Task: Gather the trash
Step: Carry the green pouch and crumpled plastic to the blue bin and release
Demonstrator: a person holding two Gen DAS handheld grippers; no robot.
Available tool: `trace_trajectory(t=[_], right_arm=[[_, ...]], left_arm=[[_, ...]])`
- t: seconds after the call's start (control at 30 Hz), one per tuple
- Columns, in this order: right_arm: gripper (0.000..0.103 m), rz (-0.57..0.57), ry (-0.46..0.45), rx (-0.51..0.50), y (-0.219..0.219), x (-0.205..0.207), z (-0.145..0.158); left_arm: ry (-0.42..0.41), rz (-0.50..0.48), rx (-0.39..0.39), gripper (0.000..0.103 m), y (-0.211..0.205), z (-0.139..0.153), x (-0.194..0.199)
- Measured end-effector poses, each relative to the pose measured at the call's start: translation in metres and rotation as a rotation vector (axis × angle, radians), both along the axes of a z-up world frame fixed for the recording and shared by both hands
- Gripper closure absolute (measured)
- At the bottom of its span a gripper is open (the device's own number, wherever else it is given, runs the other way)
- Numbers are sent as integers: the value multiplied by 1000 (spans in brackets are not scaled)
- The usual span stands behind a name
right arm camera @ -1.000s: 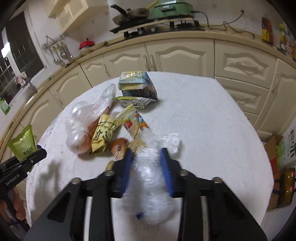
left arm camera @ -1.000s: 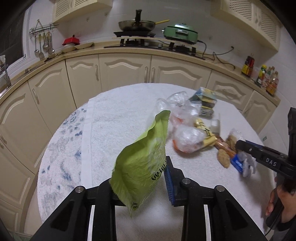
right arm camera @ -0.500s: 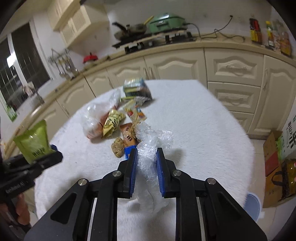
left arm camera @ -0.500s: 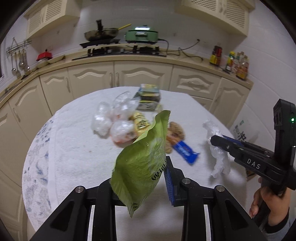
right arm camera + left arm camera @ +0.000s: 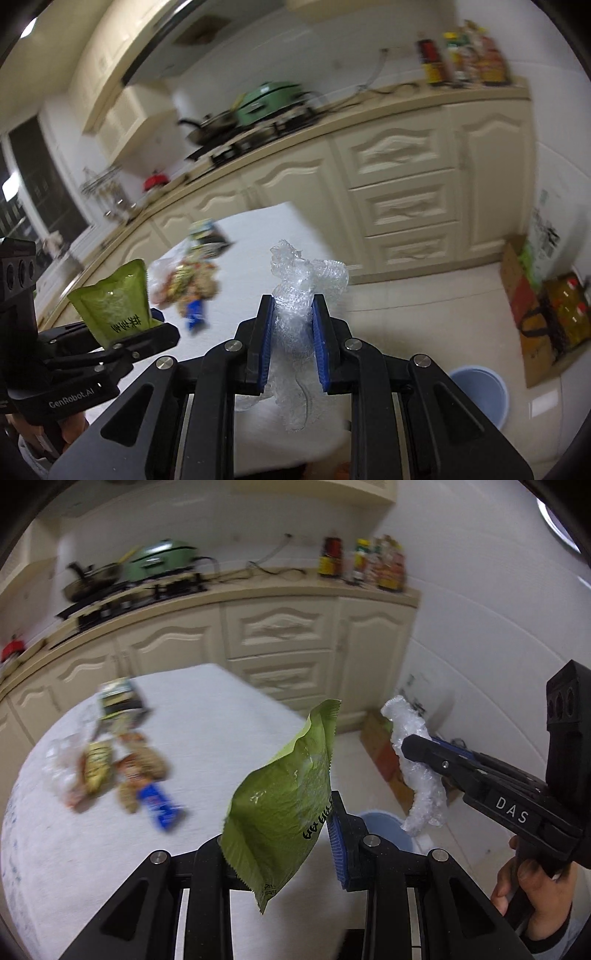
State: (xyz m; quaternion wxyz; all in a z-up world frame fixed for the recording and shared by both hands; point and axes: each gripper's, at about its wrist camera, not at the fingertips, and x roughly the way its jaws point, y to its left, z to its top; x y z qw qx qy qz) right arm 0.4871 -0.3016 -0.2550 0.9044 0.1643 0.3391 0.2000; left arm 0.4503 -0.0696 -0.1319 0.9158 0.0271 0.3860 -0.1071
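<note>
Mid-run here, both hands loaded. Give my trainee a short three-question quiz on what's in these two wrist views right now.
1. True or false: the left hand-held gripper is shut on a green snack bag.
2. What does the right hand-held gripper hold?
A) a blue wrapper
B) crumpled clear plastic wrap
C) a carton
3. Fill in: on the floor past the table edge stands a light ____ bin.

Key:
1. True. The bag stands upright between its fingers.
2. B. The blue wrapper and carton lie on the white table.
3. Blue.
</note>
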Motion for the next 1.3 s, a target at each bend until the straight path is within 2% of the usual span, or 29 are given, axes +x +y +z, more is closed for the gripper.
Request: trace_trajectory(t=[0.13, 0.33, 0.4, 0.63, 0.73, 0.87, 0.93, 1.07, 1.3], right_arm=[[83, -115, 32, -8, -65, -8, -19], [83, -280, 121, -37, -151, -15, -70], [83, -316, 152, -50, -169, -17, -89], [83, -380, 275, -63, -206, -13, -161], [83, -390, 310, -63, -214, -8, -181], [83, -396, 347, -53, -218, -4, -203], [83, -395, 363, -47, -218, -2, -212], [83, -387, 387, -37, -214, 5, -222], [80, -359, 389, -39, -199, 22, -224]], left_arm=[[59, -127, 20, 76, -66, -21, 32], [180, -277, 79, 76, -155, -78, 88], [224, -301, 105, 76, -179, -102, 108], [285, -378, 171, 73, -243, -159, 160], [320, -383, 170, 71, -252, -178, 176], [315, -361, 173, 42, -257, -198, 199], [313, -356, 167, 40, -254, -206, 201], [309, -321, 216, 40, -248, -210, 199], [280, -245, 252, 40, -242, -197, 182]])
